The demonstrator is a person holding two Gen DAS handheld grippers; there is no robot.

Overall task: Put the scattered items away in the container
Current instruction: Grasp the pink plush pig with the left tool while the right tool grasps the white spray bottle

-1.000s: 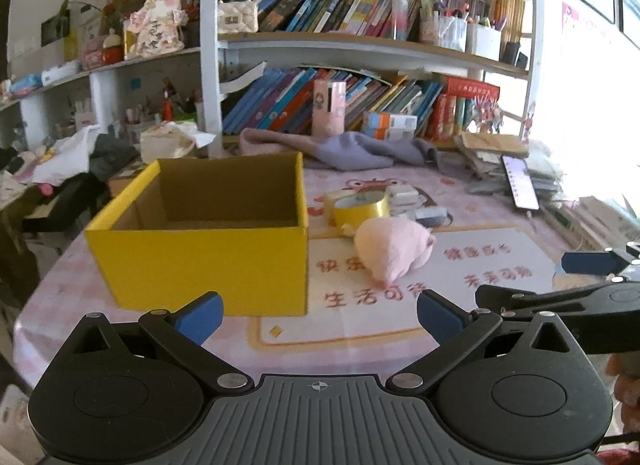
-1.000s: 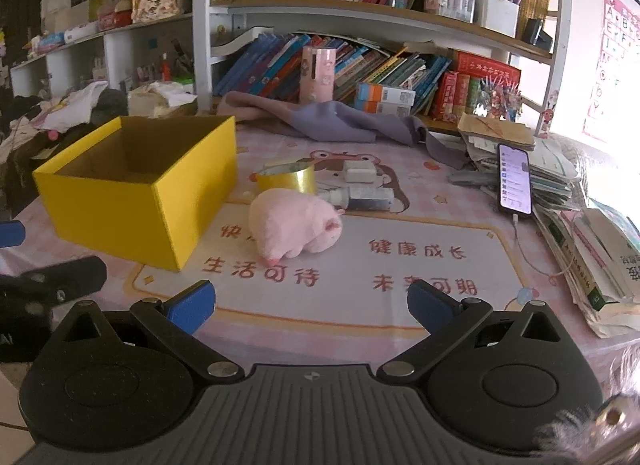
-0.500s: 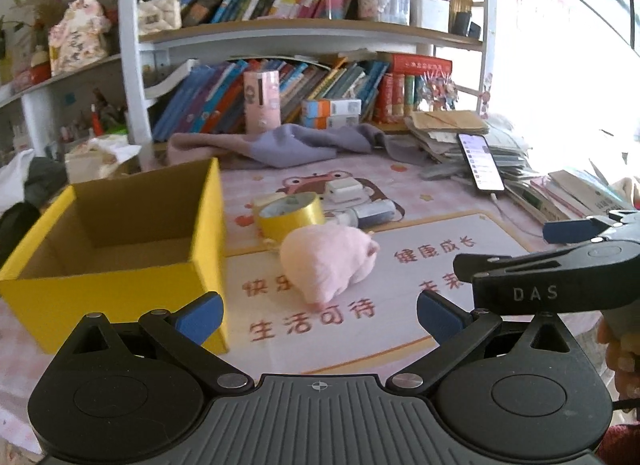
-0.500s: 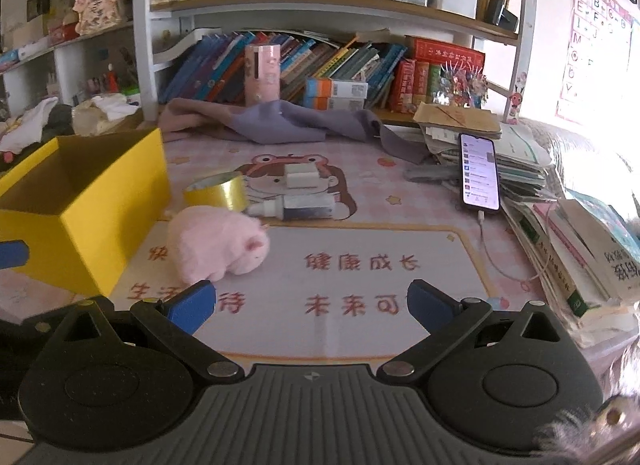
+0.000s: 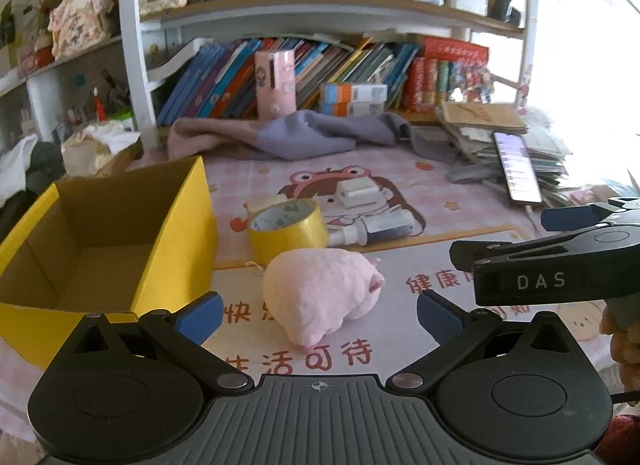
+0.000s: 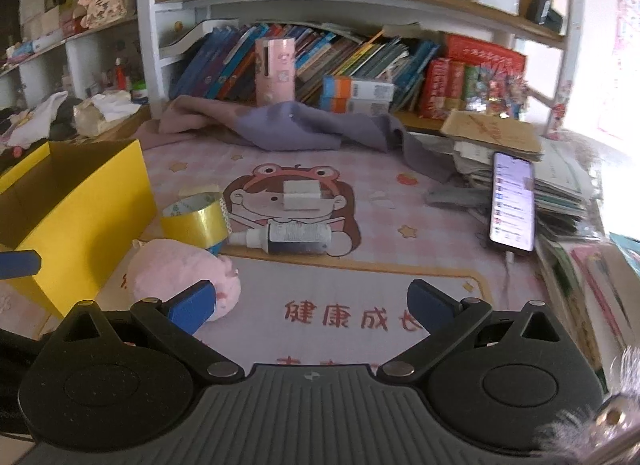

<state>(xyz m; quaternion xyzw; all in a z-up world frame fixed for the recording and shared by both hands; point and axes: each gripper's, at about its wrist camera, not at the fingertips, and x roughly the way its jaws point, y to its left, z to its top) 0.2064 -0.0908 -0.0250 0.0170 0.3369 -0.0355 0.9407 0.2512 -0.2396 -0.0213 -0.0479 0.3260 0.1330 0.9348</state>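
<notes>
An open yellow box (image 5: 100, 249) stands at the left of the table; it also shows in the right wrist view (image 6: 76, 205). A pink plush toy (image 5: 320, 293) lies just ahead of my open, empty left gripper (image 5: 318, 315). Behind the toy are a yellow tape roll (image 5: 288, 229), a small spray bottle (image 5: 376, 227) and a white eraser-like block (image 5: 356, 191). My right gripper (image 6: 310, 305) is open and empty, facing the bottle (image 6: 288, 239), with the plush toy (image 6: 180, 273) by its left fingertip, the tape roll (image 6: 196, 219) and the block (image 6: 302, 195) beyond. The right gripper also shows in the left wrist view (image 5: 560, 261).
A phone (image 6: 512, 201) leans on a stack of books and papers (image 6: 560, 181) at the right. A purple-grey cloth (image 6: 304, 125) lies at the back, below a full bookshelf (image 6: 360, 65). A pink printed mat (image 6: 360, 273) covers the table.
Both grippers have moved forward and to the right. The box has shifted left in both views and the plush toy, tape and bottle look nearer. Both grippers stay open.
</notes>
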